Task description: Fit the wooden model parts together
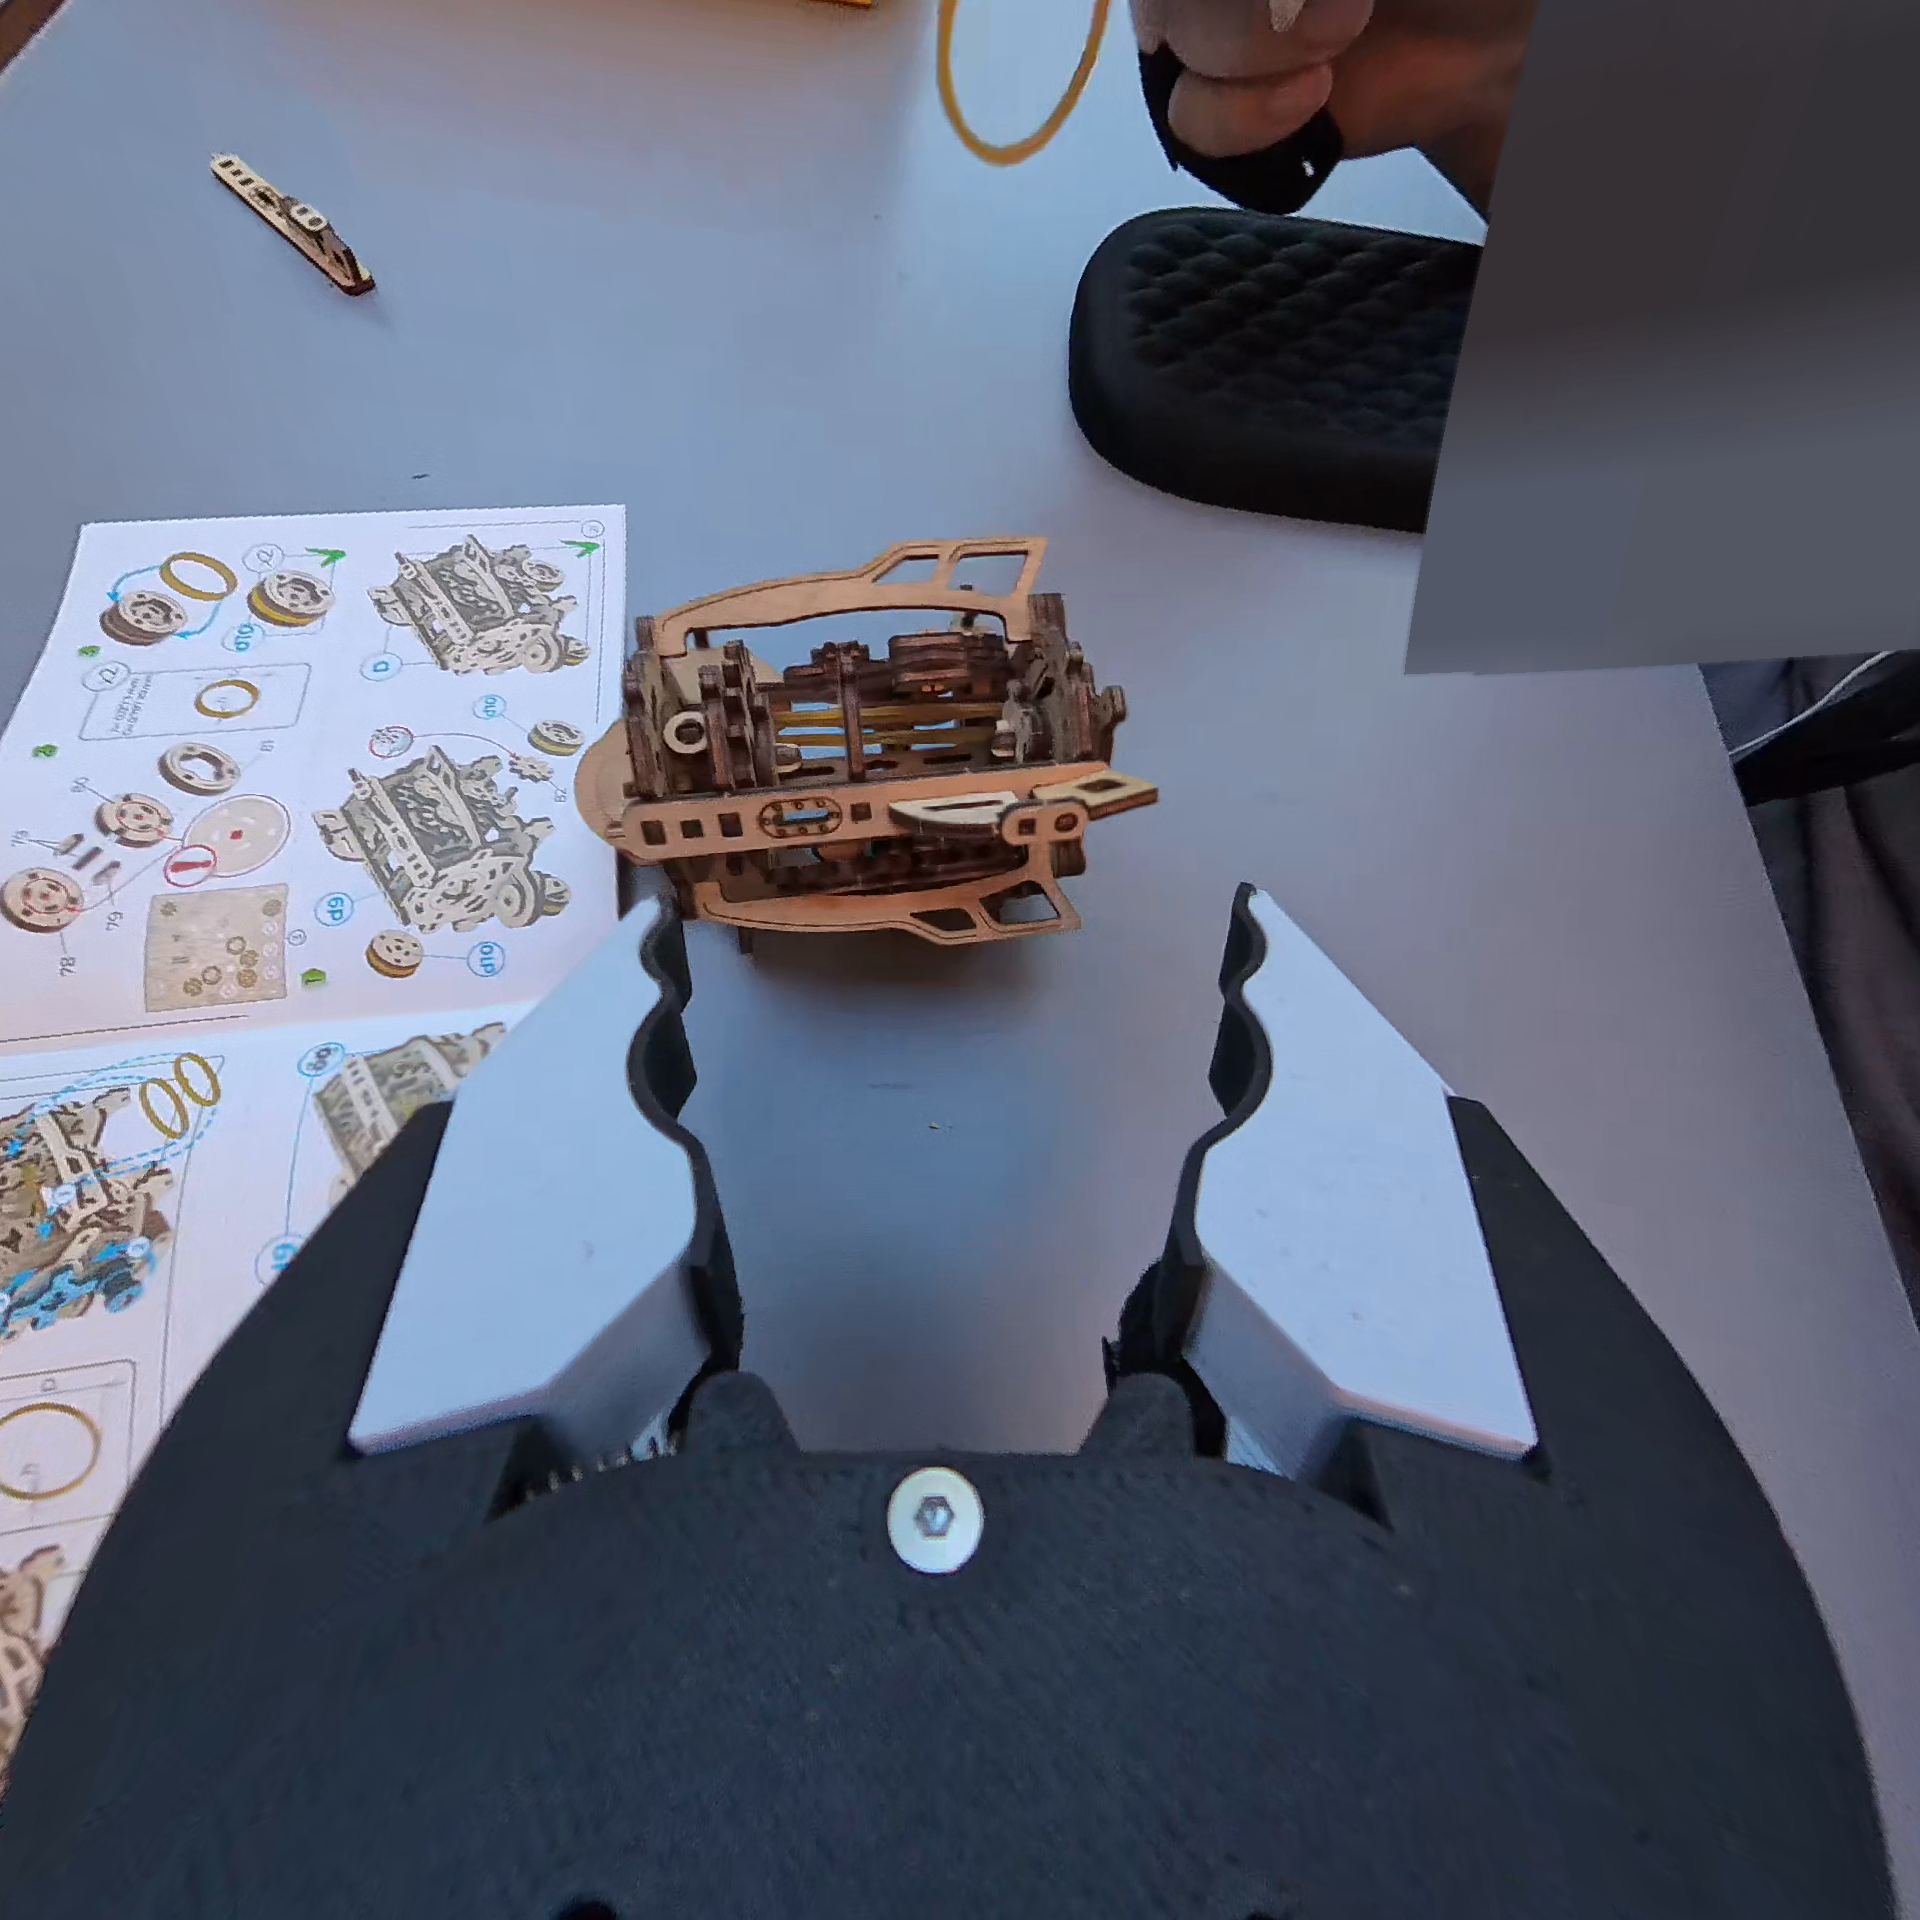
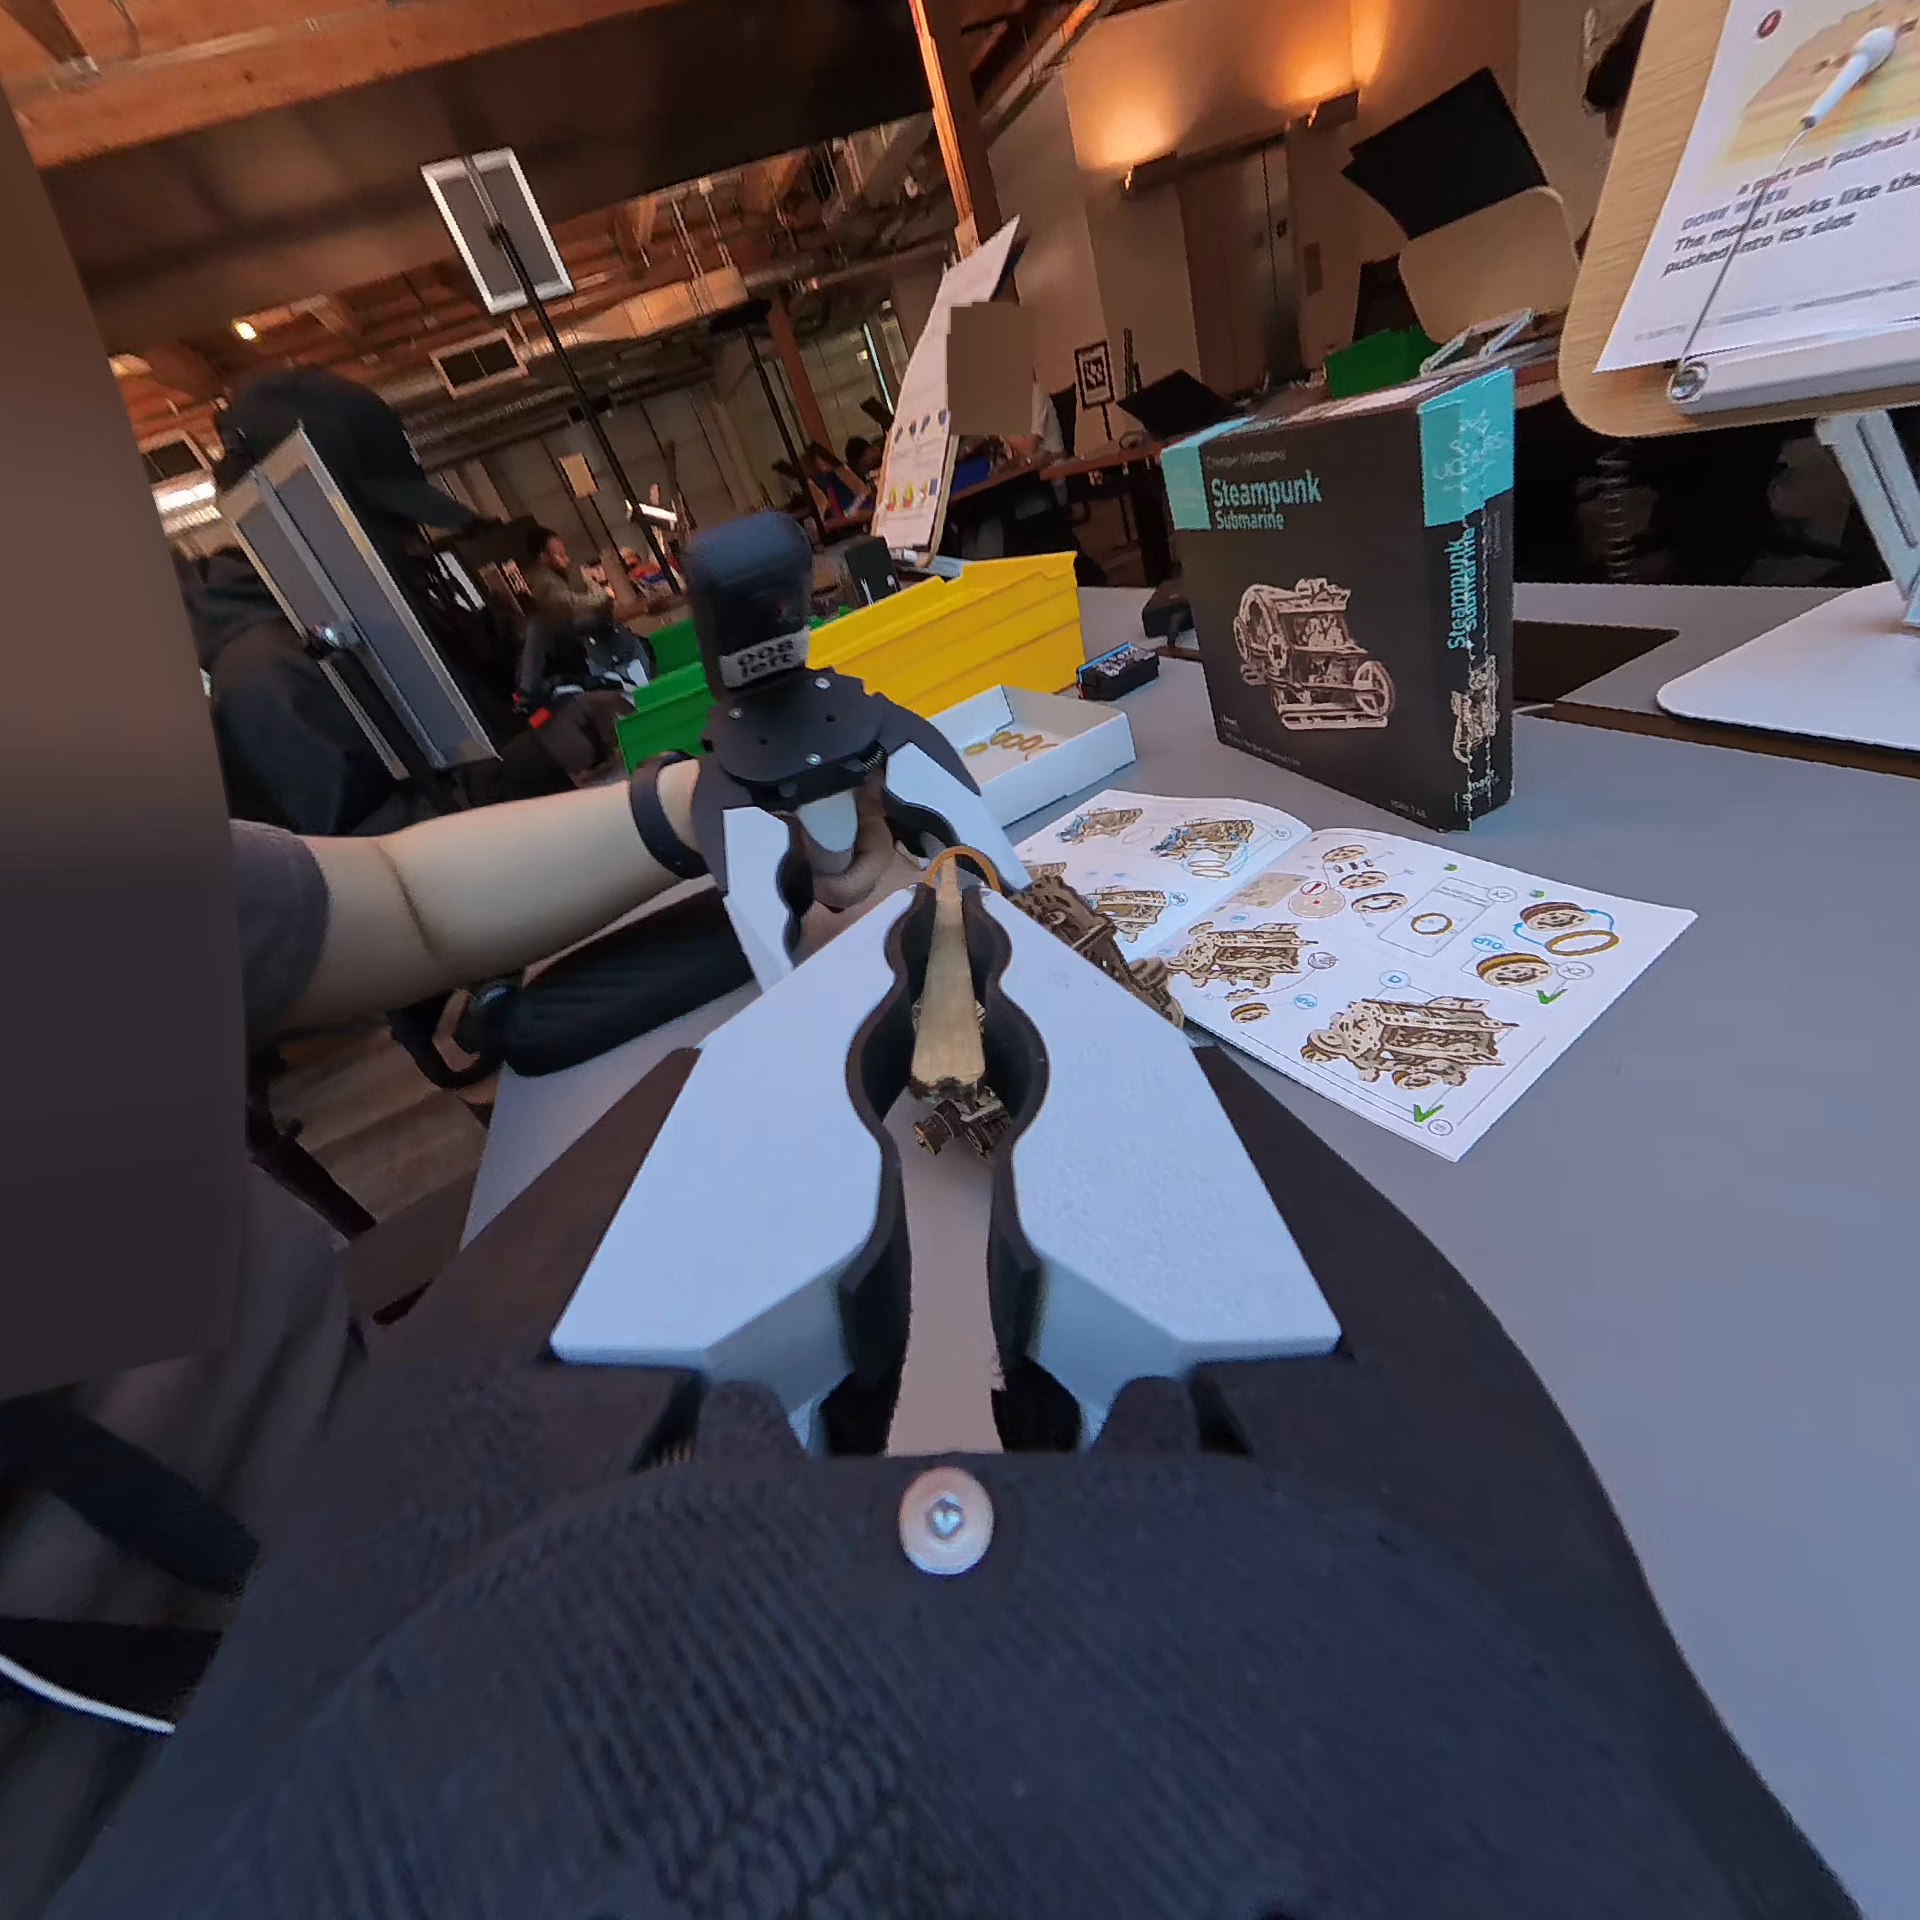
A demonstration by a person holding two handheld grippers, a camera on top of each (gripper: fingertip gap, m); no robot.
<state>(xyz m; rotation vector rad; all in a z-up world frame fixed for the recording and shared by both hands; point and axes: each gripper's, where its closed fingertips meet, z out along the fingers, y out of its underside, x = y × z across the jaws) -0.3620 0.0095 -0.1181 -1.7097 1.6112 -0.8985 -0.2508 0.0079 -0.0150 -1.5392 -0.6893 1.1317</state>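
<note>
left wrist view: the left tongs (image 1: 956,935) are spread wide and hold nothing; the wooden model (image 1: 873,738) stands on the table (image 1: 727,364) just ahead of the fingertips, untouched.
right wrist view: the right tongs (image 2: 945,935) are closed on a thin wooden part (image 2: 943,997) with a yellow band (image 2: 961,862) at its tip.
step judged: part being brought to the model.
next move: model to be steadied, part aligned to its slot.
seen only here: kit box (image 2: 1351,603); from the left, a loose strip (image 1: 291,223).

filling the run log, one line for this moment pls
left gripper: open, short of wooden model | right gripper: shut on wooden part
</note>
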